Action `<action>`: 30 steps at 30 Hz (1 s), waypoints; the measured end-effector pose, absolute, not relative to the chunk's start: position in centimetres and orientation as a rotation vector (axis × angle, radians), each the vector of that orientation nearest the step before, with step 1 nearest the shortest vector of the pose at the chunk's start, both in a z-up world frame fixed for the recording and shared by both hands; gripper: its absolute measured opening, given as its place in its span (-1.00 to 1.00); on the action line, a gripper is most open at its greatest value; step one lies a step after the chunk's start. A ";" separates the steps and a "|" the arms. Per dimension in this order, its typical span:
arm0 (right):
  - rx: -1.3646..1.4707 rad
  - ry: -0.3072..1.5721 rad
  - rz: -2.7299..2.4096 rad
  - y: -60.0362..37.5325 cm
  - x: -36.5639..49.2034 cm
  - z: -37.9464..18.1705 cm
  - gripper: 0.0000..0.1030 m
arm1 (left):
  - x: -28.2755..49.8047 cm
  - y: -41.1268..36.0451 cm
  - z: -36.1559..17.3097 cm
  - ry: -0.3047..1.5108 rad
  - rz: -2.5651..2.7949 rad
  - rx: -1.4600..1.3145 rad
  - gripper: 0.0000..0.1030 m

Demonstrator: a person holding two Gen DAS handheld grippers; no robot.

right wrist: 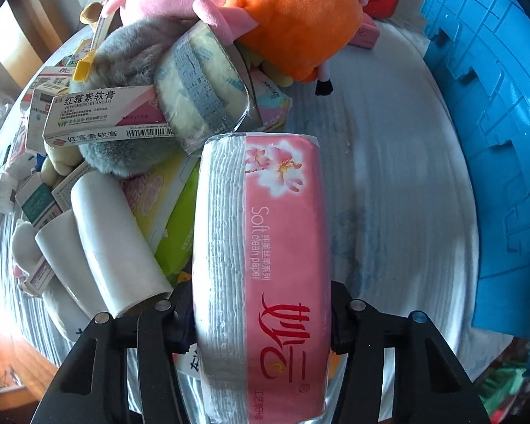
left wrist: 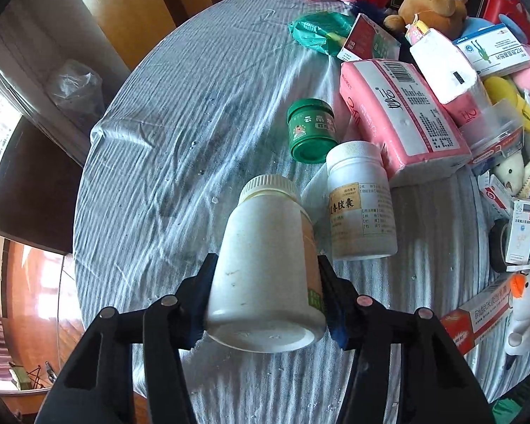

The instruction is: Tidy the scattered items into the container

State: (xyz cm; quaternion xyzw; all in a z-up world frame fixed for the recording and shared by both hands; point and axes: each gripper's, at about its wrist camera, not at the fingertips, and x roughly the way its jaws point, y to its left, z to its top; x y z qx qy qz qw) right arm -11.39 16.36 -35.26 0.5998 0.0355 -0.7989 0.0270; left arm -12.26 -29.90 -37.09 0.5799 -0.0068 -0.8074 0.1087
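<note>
In the left wrist view my left gripper (left wrist: 266, 300) is shut on a white pill bottle (left wrist: 265, 265) with a cream ribbed cap, its base toward the camera, above the cloth-covered table (left wrist: 159, 148). A second white bottle (left wrist: 358, 201) and a green jar (left wrist: 311, 129) lie just beyond it. In the right wrist view my right gripper (right wrist: 261, 318) is shut on a pink pack of tissues (right wrist: 261, 265), both pads pressed on its long sides. The blue plastic container (right wrist: 494, 123) stands at the right edge.
A heap of medicine boxes, plush toys and tissue packs fills the table's right side (left wrist: 441, 106). Near the right gripper lie a white roll (right wrist: 113, 243), a grey plush (right wrist: 130, 106), an ointment box (right wrist: 102, 116) and an orange-pink plush (right wrist: 286, 17). Wooden chairs (left wrist: 123, 10) stand beyond the table's edge.
</note>
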 end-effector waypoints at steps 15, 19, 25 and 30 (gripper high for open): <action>1.765 0.017 -2.501 17.0 -10.0 -31.7 -0.02 | -12.2 -28.7 -35.5 0.007 -2.403 1.656 0.01; 1.736 -0.002 -2.504 16.8 -9.7 -30.6 -0.02 | -12.0 -28.4 -34.5 0.010 -2.415 1.634 0.01; 1.696 -0.038 -2.512 17.3 -10.0 -29.4 -0.02 | -11.7 -28.0 -32.3 0.014 -2.439 1.590 0.01; 1.644 -0.070 -2.516 17.1 -9.7 -27.1 -0.02 | -11.5 -27.3 -29.5 0.041 -2.462 1.523 0.01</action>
